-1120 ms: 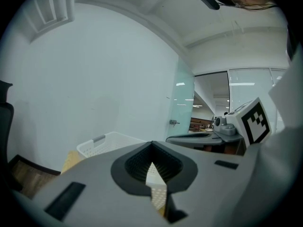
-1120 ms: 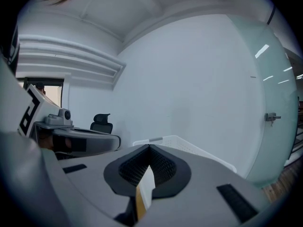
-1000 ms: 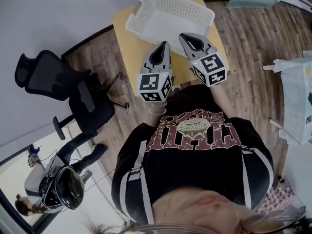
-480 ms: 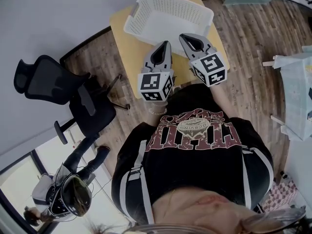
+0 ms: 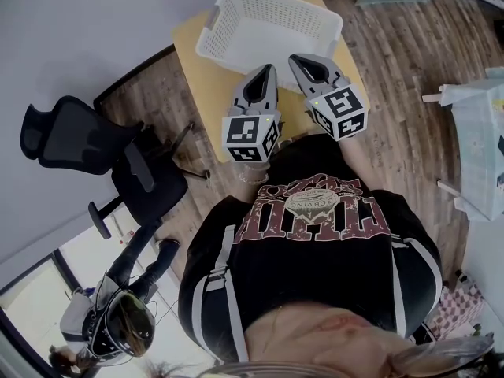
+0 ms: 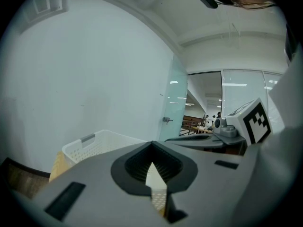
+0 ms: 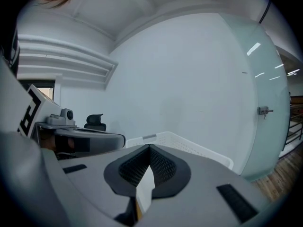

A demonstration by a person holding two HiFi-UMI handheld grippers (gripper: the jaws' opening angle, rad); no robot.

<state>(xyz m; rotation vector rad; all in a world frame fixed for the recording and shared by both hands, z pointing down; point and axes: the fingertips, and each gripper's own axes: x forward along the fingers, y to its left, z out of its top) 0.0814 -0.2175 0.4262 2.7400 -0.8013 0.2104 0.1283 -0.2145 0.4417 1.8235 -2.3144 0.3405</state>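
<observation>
A white plastic basket (image 5: 277, 1) stands at the far end of a small wooden table (image 5: 206, 81). The left gripper (image 5: 264, 71) and right gripper (image 5: 298, 59) are side by side just short of its near wall. Both pairs of jaws are pressed together on nothing, apparently above the tabletop; a black office chair (image 5: 79, 144) stands to the left.

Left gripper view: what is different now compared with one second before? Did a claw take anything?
The left claw and the right claw turned slightly rightward together: the office chair left the left gripper view's edge, and the glass door slid leftward there. Nothing was taken or released. Both claws stay shut and empty, near the white basket on the table.
</observation>
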